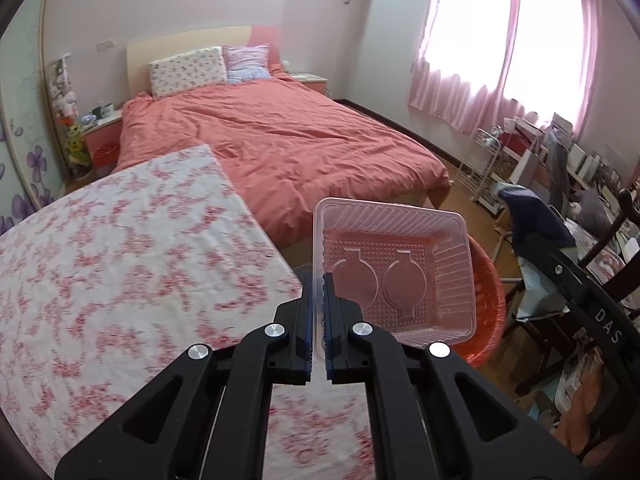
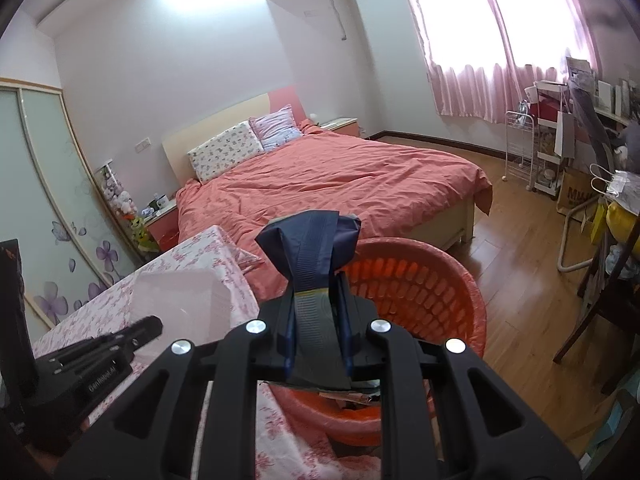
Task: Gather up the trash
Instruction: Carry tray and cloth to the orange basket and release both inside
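Up front — clear tray pinched in left gripper.

Clear ribbed plastic tray; perforated orange plastic basket; matt navy wrapper; floral cloth table cover.

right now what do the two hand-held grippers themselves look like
Both match: the left hand-held gripper and right hand-held gripper have matte black angular linkage arms with triangular cutouts, round silver pivot bolts, and blue-edged ridged finger pads. White lettering marks their black bodies. No cables or sleeves show.
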{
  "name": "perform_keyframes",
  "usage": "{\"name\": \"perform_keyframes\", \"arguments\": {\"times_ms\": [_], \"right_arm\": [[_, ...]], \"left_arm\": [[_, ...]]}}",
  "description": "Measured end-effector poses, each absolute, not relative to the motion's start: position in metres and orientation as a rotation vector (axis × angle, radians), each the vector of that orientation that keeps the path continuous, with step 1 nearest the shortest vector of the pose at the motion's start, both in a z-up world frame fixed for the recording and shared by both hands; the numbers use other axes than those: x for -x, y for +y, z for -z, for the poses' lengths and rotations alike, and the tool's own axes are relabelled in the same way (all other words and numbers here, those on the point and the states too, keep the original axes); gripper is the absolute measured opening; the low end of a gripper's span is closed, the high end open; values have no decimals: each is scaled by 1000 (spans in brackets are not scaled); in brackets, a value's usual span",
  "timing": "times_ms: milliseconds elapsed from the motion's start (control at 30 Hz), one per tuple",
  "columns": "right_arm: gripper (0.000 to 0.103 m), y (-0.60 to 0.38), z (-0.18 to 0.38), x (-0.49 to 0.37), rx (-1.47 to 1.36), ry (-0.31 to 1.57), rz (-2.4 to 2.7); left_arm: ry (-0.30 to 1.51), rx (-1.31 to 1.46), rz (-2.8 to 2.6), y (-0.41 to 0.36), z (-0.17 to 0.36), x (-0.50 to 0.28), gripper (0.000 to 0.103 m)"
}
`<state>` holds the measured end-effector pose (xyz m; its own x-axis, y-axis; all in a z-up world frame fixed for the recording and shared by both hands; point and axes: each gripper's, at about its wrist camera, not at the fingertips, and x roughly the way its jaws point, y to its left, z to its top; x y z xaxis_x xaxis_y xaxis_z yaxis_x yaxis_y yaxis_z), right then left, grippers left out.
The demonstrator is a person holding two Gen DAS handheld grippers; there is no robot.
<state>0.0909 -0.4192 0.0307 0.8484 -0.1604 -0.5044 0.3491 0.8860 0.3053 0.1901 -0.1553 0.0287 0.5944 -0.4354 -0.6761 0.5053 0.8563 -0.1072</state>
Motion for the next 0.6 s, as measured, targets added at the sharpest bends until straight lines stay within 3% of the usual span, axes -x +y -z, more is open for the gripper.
{"name": "perform_keyframes", "arguments": {"times_ms": [467,600], "right_arm": [[19,-461,-10,-106,-472,491,277],[26,-469,-5,-114,-488,494,281]], "left_arm": [[805,-122,594,-205,-7,-196,4],[819,-126,599,-214,-1,-198,4]]}}
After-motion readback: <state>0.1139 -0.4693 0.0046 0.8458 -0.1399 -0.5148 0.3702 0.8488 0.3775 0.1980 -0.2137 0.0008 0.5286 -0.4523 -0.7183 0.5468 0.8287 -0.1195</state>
